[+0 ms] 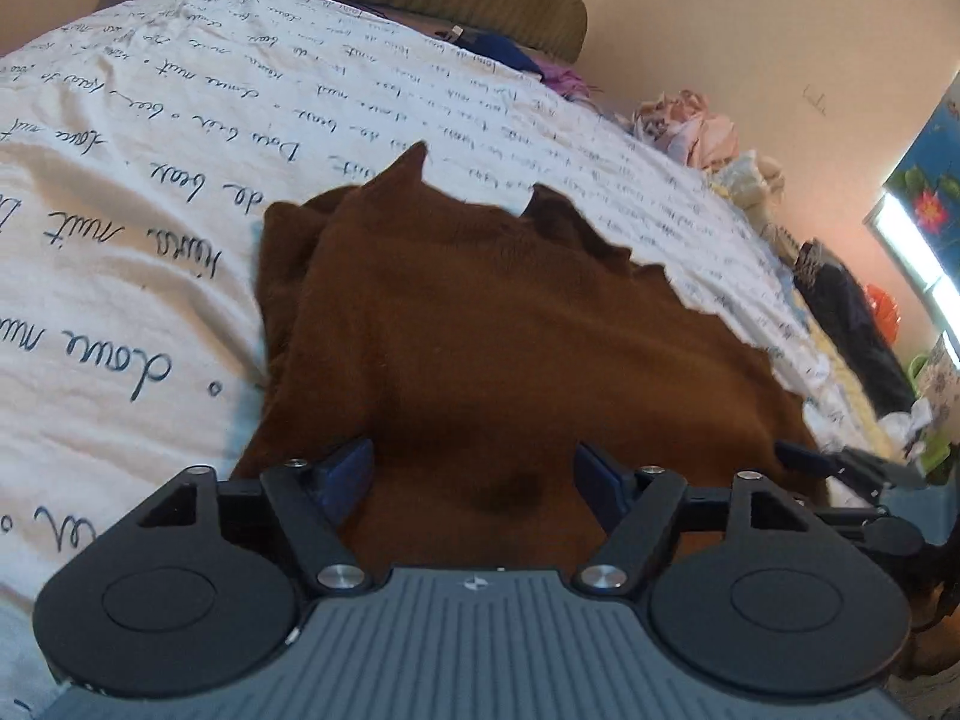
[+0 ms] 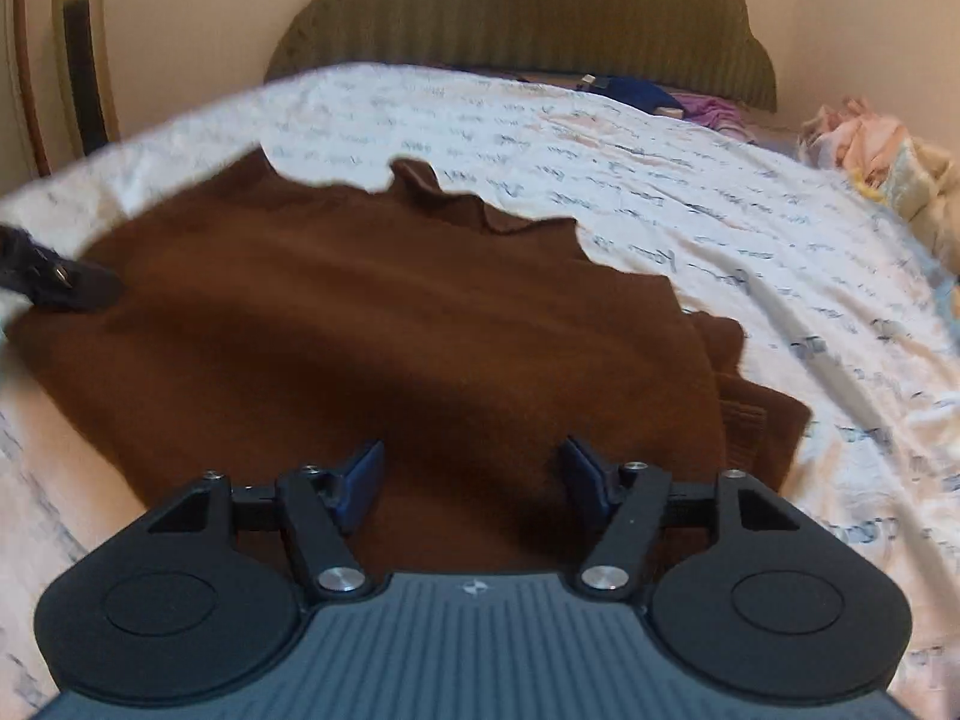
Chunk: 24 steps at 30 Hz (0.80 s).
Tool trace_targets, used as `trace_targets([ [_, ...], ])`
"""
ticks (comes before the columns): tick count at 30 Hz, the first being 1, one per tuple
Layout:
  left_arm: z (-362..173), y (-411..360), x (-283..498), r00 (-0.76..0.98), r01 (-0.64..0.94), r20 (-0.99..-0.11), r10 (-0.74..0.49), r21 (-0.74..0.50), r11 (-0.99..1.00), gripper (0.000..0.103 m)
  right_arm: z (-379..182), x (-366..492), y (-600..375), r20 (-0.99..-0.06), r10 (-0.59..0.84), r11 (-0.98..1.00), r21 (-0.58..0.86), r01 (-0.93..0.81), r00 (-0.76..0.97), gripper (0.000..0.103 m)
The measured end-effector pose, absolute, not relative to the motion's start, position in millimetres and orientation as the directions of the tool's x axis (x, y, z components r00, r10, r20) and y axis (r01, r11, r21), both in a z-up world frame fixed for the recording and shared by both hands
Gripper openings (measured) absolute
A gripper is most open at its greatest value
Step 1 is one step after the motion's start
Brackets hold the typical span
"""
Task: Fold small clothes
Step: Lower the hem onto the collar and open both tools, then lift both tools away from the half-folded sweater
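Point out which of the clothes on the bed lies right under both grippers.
The brown garment, spread flat on the script-printed sheet; the pink and purple clothes are bunched far off near the wall.

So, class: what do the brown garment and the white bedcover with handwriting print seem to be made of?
Brown garment: probably fleece or soft knit; matte, fuzzy surface, no sheen. White bedcover with handwriting print: likely woven cotton; smooth, finely creased, printed script.

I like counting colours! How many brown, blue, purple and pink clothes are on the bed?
Brown garment: 1
Blue cloth by the headboard: 1
Purple cloth beside it: 1
Pink crumpled pile: 1, pieces inside cannot be told apart
Total: 4
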<state>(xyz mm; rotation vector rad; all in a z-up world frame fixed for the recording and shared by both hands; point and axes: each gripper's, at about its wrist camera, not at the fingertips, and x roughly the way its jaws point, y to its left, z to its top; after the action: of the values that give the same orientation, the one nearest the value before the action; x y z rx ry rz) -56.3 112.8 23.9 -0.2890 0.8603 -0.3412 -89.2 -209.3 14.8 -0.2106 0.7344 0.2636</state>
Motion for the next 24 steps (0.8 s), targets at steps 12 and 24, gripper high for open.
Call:
trace_targets([
  [12, 55.9, 101.1, -87.3, 0.669, 0.185, -0.678, -0.304, -0.244, 0.952, 0.083, 31.0, -112.0, -229.7, -0.686, 0.153, 0.984, 0.041, -0.171, 0.712, 0.065],
  [24, 18.9, 57.7, -82.9, 0.652, 0.204, -0.711, -0.265, -0.172, 0.964, 0.089, 10.1, -115.8, -214.7, -0.721, 0.114, 0.993, 0.062, -0.100, 0.683, 0.072],
])
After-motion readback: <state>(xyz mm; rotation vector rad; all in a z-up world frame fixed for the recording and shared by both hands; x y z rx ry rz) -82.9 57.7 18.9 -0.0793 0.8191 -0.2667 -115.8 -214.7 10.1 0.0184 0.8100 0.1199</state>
